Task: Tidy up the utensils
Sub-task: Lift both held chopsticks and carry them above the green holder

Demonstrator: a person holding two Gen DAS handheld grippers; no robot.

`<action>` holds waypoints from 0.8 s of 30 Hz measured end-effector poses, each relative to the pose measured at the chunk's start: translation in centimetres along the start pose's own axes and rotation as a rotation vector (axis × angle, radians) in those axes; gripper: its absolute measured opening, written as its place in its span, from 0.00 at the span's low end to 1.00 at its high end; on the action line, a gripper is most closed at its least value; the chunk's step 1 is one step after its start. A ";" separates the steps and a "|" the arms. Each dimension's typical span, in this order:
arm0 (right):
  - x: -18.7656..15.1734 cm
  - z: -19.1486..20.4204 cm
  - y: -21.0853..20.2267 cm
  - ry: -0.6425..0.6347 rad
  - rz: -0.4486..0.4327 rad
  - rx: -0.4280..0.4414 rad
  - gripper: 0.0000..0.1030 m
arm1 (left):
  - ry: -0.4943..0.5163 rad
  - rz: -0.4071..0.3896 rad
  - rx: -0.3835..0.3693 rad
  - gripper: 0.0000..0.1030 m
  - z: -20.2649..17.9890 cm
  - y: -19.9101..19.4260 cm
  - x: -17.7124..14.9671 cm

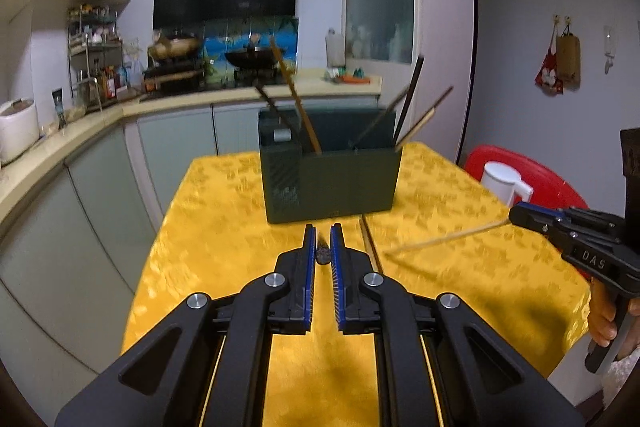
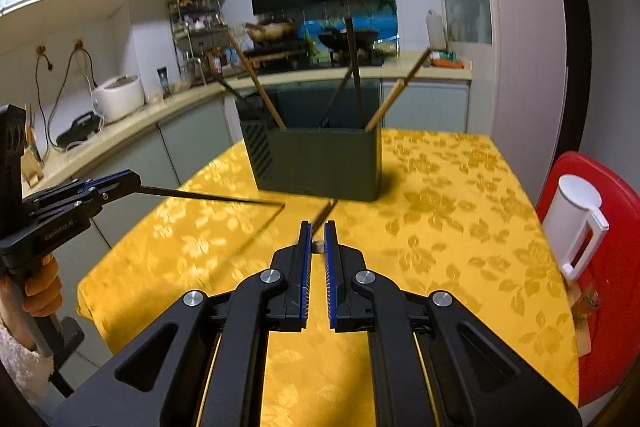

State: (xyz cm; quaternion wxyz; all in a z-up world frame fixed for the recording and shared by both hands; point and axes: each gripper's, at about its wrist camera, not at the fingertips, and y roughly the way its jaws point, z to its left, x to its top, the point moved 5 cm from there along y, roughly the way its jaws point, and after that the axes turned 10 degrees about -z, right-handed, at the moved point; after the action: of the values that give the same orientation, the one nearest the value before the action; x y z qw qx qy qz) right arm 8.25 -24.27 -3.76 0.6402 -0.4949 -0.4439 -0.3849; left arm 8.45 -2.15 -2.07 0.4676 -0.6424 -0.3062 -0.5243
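Observation:
A dark green utensil holder [image 1: 330,183] stands on the yellow tablecloth [image 1: 224,227] with several chopsticks leaning in it; it also shows in the right wrist view [image 2: 320,163]. My left gripper [image 1: 323,239] is shut on a dark chopstick [image 1: 322,254], seen end-on; in the right wrist view this gripper [image 2: 130,183] holds the dark chopstick [image 2: 212,197] pointing right above the cloth. My right gripper [image 2: 318,237] is shut on a light wooden chopstick [image 2: 323,215]; in the left wrist view this gripper [image 1: 520,213] holds the chopstick [image 1: 444,237] pointing left, low over the cloth.
A white jug [image 2: 576,227] stands on a red stool [image 2: 612,267] right of the table. A brown line [image 1: 370,247] runs along the cloth near the holder. The kitchen counter [image 1: 100,119] with a rice cooker [image 1: 16,131] runs behind and to the left.

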 end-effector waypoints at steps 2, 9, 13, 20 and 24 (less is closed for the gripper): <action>0.8 0.2 -0.3 -0.001 -0.019 0.005 0.07 | 0.002 -0.017 -0.006 0.07 -0.2 -0.3 1.0; 3.0 0.9 -0.7 -0.015 -0.063 0.023 0.07 | 0.004 -0.062 -0.019 0.07 -0.1 -0.7 4.0; 3.6 1.1 -0.3 -0.023 -0.049 0.028 0.07 | 0.003 -0.067 -0.026 0.07 -0.1 -0.4 5.4; 4.2 1.4 1.1 -0.038 -0.035 0.019 0.07 | 0.012 -0.054 -0.018 0.07 -0.1 0.4 6.5; 4.7 1.1 1.9 -0.032 -0.025 0.017 0.07 | 0.029 -0.050 -0.014 0.07 -0.2 0.9 7.1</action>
State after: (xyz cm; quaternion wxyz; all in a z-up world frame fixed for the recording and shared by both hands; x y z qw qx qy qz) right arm 11.25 -23.07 0.28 0.6323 -0.4899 -0.4637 -0.3810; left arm 11.08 -3.38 4.53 0.4541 -0.6301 -0.3119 -0.5473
